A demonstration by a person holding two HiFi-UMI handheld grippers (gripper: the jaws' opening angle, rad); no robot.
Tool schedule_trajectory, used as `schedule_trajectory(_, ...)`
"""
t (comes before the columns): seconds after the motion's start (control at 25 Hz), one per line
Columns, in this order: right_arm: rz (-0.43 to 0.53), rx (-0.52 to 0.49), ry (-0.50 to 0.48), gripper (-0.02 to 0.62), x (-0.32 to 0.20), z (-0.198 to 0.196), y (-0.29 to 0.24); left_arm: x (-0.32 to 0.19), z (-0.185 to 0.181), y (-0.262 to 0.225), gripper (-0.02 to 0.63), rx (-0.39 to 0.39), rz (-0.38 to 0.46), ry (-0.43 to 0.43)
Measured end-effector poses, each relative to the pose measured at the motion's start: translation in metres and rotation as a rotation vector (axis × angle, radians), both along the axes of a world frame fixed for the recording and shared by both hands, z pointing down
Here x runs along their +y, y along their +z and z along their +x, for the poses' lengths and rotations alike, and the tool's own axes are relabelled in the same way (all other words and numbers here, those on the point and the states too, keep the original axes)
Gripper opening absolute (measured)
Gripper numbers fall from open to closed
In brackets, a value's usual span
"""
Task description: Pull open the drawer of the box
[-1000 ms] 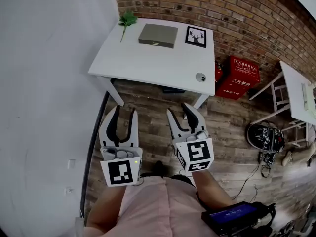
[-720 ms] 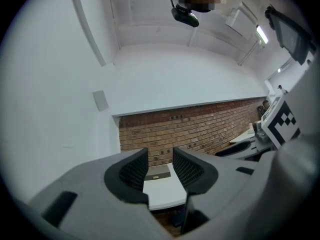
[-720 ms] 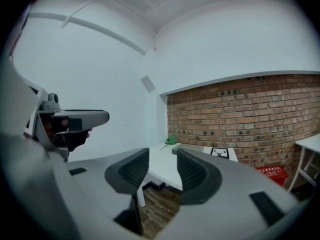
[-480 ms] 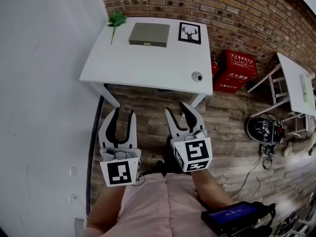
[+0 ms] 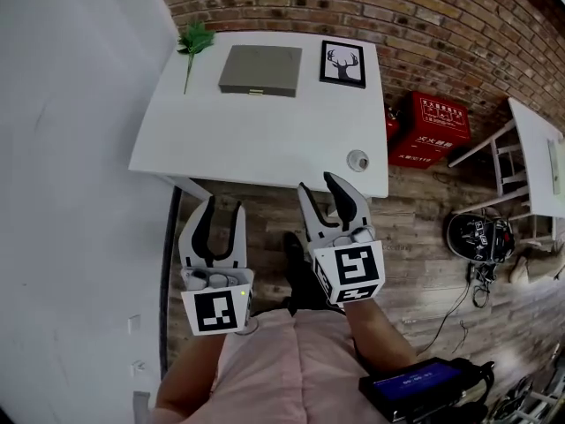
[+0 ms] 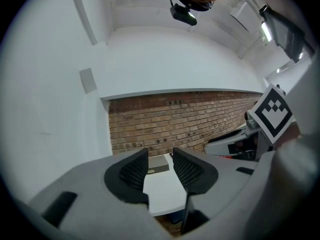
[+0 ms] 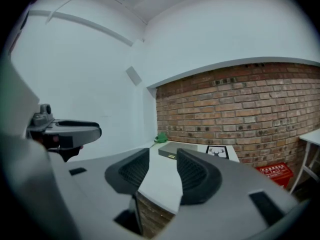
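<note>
Box [image 5: 259, 70] at rear of table [image 5: 256, 144], sprig [image 5: 194, 40] left of it, picture [image 5: 342, 64] right

Flat grey-green box [image 5: 259, 70] lies at table's far edge near brick wall; drawer shut, small front handle [image 5: 256, 93].

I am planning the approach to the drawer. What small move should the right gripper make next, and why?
Probably move the right gripper forward over the table toward the near face of the box, where a small handle shows. It and the left gripper are open, empty, and well short of the box, which lies at the table's far side.
</note>
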State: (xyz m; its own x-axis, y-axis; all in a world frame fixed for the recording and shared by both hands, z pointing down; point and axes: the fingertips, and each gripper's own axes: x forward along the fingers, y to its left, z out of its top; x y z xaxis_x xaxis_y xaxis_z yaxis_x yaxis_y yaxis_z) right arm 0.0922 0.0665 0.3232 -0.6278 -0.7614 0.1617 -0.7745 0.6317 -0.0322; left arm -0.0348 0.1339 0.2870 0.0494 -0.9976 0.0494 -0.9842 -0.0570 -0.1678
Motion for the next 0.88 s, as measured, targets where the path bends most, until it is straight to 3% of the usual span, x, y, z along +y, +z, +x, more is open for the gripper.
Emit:
schedule_trajectory(0.32,-0.061,-0.005,-0.052,0.175,-0.085,-0.025,0.015,-0.086,-0.018,0.003,0.161,-0.01,-0.032,-0.029)
schedule_trajectory(0.88,-0.03,-0.047,-0.097,0.172,-0.179,-0.045,-0.007,-0.177,-0.02,-0.019,0.152,-0.048,-0.005,-0.04)
